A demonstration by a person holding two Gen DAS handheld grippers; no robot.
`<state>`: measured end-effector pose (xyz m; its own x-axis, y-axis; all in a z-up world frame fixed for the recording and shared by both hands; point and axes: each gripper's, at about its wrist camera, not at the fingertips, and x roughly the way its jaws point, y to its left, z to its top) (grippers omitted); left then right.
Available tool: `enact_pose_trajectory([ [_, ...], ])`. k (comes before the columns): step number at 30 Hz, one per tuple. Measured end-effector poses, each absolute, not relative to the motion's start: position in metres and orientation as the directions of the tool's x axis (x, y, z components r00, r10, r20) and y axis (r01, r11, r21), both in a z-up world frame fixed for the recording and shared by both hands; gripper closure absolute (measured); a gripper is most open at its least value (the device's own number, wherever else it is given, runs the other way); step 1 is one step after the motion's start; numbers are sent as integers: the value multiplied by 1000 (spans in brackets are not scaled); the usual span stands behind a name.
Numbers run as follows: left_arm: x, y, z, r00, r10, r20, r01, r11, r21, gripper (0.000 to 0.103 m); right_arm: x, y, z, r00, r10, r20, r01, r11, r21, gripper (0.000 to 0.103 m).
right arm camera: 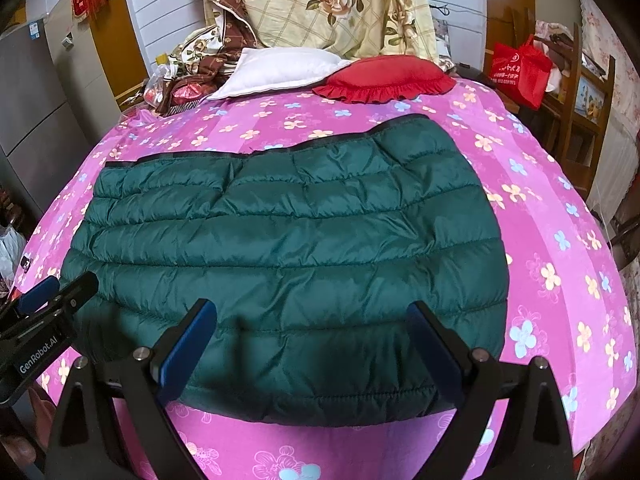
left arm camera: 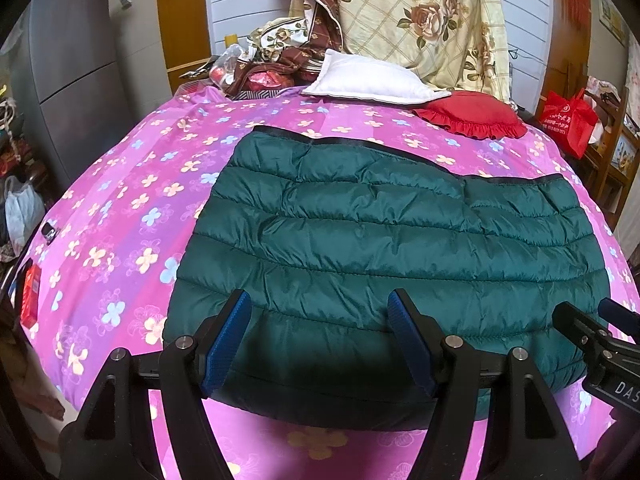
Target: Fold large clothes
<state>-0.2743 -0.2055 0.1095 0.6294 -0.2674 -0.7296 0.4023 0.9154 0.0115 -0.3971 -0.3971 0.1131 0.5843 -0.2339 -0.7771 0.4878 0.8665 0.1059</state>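
A dark green quilted down jacket (left arm camera: 380, 248) lies folded flat on the pink flowered bedspread (left arm camera: 120, 208); it also shows in the right wrist view (right arm camera: 288, 240). My left gripper (left arm camera: 320, 312) is open and empty, hovering over the jacket's near left part. My right gripper (right arm camera: 312, 320) is open and empty, hovering over the jacket's near right part. The right gripper shows at the right edge of the left wrist view (left arm camera: 592, 328). The left gripper shows at the left edge of the right wrist view (right arm camera: 52, 292).
A white pillow (left arm camera: 372, 78) and a red frilled cushion (left arm camera: 472, 114) lie at the bed's far end, under a hanging floral quilt (left arm camera: 420, 16). A clutter pile (left arm camera: 260, 68) sits far left. A grey fridge (left arm camera: 68, 76) stands left, a red bag (left arm camera: 568, 120) right.
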Motion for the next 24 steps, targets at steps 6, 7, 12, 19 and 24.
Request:
enact_pose_trajectory([
  [6, -274, -206, 110, 628, -268, -730, 402, 915, 10, 53, -397, -398, 112, 582, -227, -781, 487, 866, 111, 6],
  [7, -274, -206, 109, 628, -268, -731, 402, 915, 10, 53, -396, -398, 112, 582, -226, -781, 487, 866, 112, 6],
  [12, -274, -207, 109, 629, -267, -730, 404, 915, 13, 53, -396, -397, 112, 582, -224, -781, 486, 867, 113, 6],
  [19, -274, -208, 106, 631, -277, -724, 416, 909, 14, 53, -395, -397, 112, 581, -222, -783, 486, 867, 115, 6],
  [24, -269, -206, 106, 627, -285, -725, 415, 910, 2, 53, -394, -398, 111, 580, -219, -785, 486, 866, 117, 6],
])
